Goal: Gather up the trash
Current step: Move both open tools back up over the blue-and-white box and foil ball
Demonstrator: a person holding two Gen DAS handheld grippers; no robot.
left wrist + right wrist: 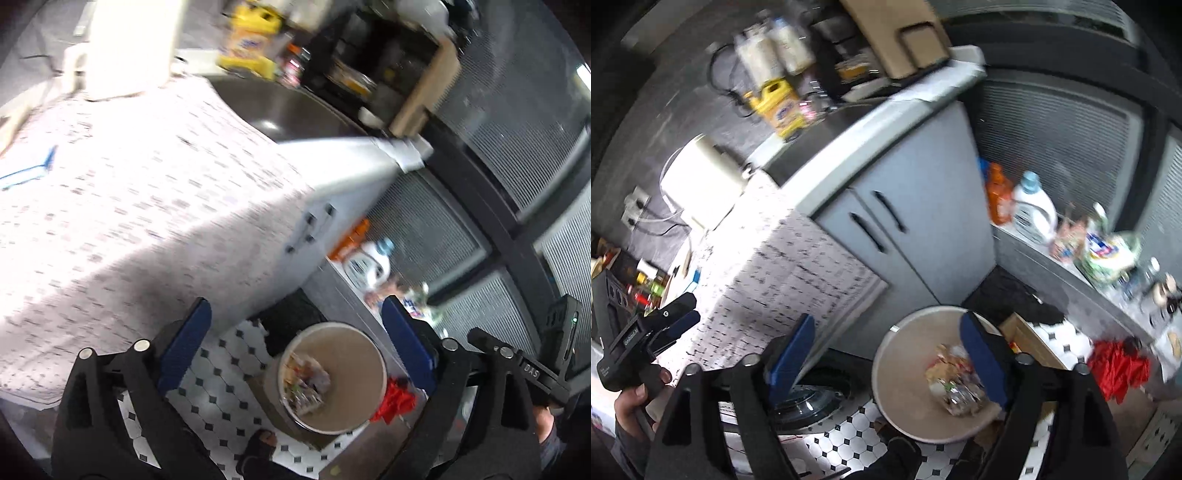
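Beige and round, the trash bin (332,376) stands on the black-and-white tiled floor (221,391) at the foot of the grey cabinet (905,221), tucked where someone working at the surface can drop things straight down into it. A crumpled heap of wrappers (956,380) already lies at its bottom, so I judge that some collecting is done.

Both tools hang above the bin and look down into it. The left gripper (295,350) has its blue-padded fingers (184,347) spread wide, with nothing between them. The right gripper (886,354) is likewise spread wide and empty; one of its fingers (982,358) overlaps the bin's mouth in its own view. Empty fingers over the bin read to me either as a drop just finished or as a pause before the next piece is fetched; I cannot tell which.

Beside the bin, a red crumpled thing (1115,369) lies at the foot of a low grey ledge (1071,273), looking like a bag or cloth. That ledge carries a white detergent bottle (1034,210) and an orange one (997,192), apparently stored there rather than discarded. The patterned cloth-covered surface (129,221) is mostly bare where it shows, and motion blur hides any small scraps on it.
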